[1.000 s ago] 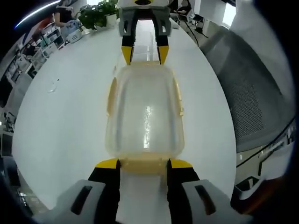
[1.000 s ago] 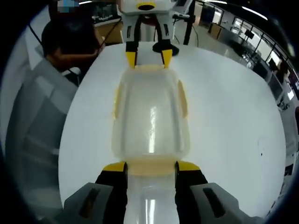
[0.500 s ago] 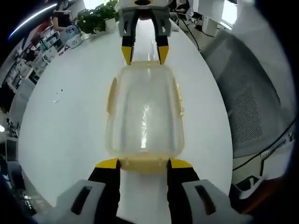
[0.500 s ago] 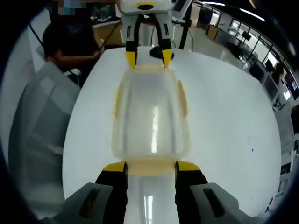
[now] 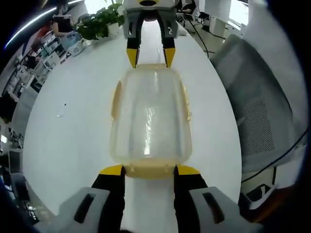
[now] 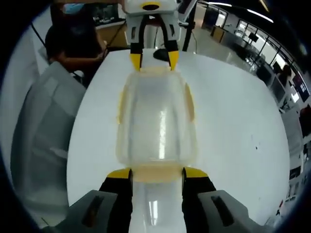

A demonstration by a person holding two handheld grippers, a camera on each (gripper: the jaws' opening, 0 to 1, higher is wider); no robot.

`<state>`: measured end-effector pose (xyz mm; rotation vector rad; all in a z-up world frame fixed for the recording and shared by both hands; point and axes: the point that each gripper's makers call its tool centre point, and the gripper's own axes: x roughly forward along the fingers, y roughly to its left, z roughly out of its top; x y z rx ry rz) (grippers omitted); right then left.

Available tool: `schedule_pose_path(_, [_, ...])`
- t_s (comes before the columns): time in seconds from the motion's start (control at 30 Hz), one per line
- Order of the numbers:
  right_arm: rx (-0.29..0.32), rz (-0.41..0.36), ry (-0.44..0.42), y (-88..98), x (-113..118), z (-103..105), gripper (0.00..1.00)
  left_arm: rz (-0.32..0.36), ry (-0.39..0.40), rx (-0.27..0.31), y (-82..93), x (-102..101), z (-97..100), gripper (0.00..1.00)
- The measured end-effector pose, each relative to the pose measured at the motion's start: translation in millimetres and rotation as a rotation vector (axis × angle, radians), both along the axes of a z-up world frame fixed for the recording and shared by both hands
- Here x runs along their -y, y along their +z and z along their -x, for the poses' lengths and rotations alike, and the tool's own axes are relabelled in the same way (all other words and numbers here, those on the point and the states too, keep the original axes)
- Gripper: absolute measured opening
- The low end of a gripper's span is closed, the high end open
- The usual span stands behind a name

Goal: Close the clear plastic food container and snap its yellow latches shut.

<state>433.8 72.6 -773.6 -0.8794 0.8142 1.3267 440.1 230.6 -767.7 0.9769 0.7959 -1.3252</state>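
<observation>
In the left gripper view the left gripper (image 5: 149, 170) has its jaws parted to either side of the near yellow end latch (image 5: 149, 171) of the clear container (image 5: 149, 116), the tips at the latch's 2 corners; whether they press it I cannot tell. At 12 o'clock the right gripper (image 5: 150, 54) stands the same way at the far end latch, its jaws apart.

The container lies lid-on along the middle of the white counter (image 5: 68, 131), with yellow side latches at 3 and 9 o'clock.

To do the step well, I judge both ends should be pressed down together, evenly, so the lid seats flat and the box does not slide.

An office chair (image 5: 257, 111) stands at 3 o'clock and a potted plant (image 5: 99, 22) at 11 o'clock.

No brand, label or writing can be read anywhere.
</observation>
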Motion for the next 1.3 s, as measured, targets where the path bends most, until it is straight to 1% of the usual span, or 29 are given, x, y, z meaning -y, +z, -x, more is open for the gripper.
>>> schedule_pose_path(0.17, [0.003,-0.001,-0.001,0.0,8,-2,0.38,-0.001,0.004,0.008,0.9,8,-1.3,0.39])
schedule_pose_path(0.33, [-0.011,-0.004,0.001,0.0,19,0,0.38,0.001,0.007,0.004,1.9,18,1.3,0.39])
schedule_pose_path(0.8, [-0.002,-0.001,0.013,0.8,47,-2,0.38,0.009,0.021,0.017,0.1,47,1.8,0.39])
schedule_pose_path(1.0, [-0.005,0.002,0.027,-0.2,57,-2,0.38,0.016,0.034,0.006,-1.2,57,3.4,0.39])
schedule_pose_path(1.3, [-0.001,0.008,0.033,-0.4,77,-5,0.38,0.026,0.038,0.007,-2.6,76,1.0,0.39])
